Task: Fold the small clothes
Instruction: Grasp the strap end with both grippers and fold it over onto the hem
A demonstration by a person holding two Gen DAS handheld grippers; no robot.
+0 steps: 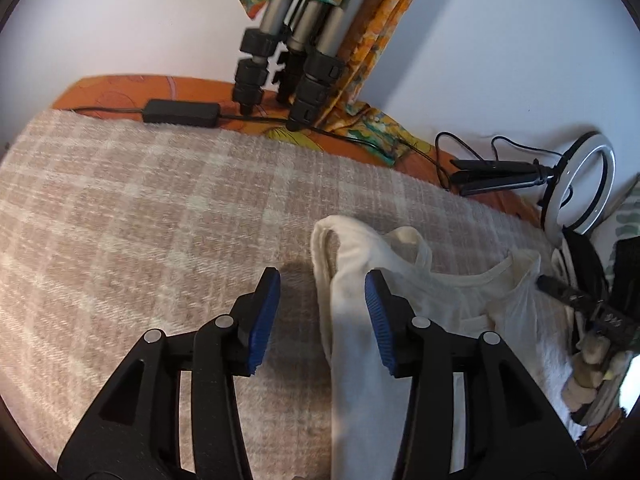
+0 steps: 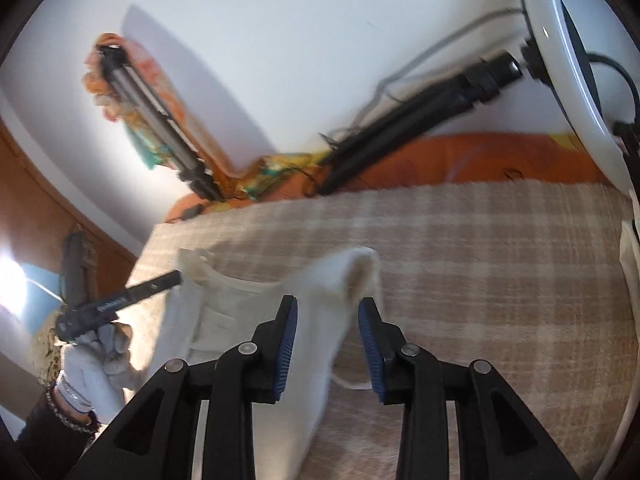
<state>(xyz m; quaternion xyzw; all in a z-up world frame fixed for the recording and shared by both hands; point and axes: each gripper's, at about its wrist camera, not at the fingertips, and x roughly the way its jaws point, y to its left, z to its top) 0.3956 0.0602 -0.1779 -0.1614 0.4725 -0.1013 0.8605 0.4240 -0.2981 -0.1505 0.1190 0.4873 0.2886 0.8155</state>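
My left gripper [image 1: 322, 320] has its blue ribbed pads apart, and a fold of the cream knit undershirt [image 1: 436, 292] hangs between them, lying against the right pad [image 1: 378, 320] only; nothing is pinched. My right gripper [image 2: 327, 344] is likewise released, with the same garment's doubled edge running up between its pads and neither visibly pressing.

The undershirt lies on the beige plaid woollen blanket [image 1: 140, 220], its long axis stretching from one gripper across to the other (so each hand has an end, neither nearer the middle). The neckline lies between, toward the far edge.

Beyond, a grey tripod [image 1: 296, 40] and a white ring light [image 1: 580, 184] stand by the wall. No lettering is readable; the print on the other gripper's arm is blurred.
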